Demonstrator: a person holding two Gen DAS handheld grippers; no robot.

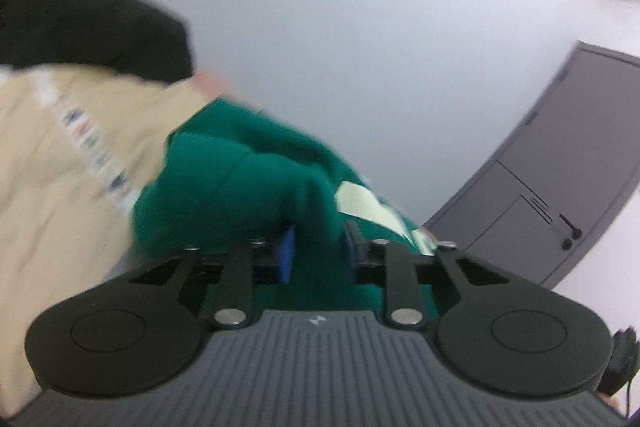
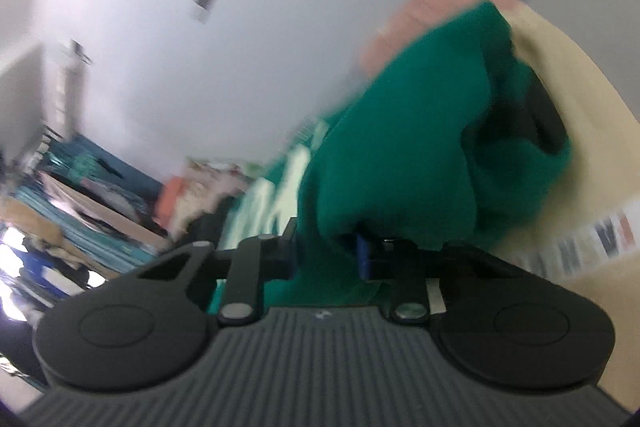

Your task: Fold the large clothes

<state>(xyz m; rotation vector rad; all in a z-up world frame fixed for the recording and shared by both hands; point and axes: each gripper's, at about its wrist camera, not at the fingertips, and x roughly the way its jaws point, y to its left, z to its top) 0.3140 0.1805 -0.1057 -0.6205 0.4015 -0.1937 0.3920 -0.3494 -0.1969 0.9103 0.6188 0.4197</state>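
Between the left gripper's blue pads, green sweatshirt is pinched, bunching up and ahead toward the person's beige jacket. Over to the right gripper: same story, jaws nipped on green cloth rising ahead-right. Both lifted toward bare ceiling; motion blur hides hem direction.

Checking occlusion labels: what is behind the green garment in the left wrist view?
Behind the green garment is the person's beige top and white wall. Anything beneath the cloth is covered.
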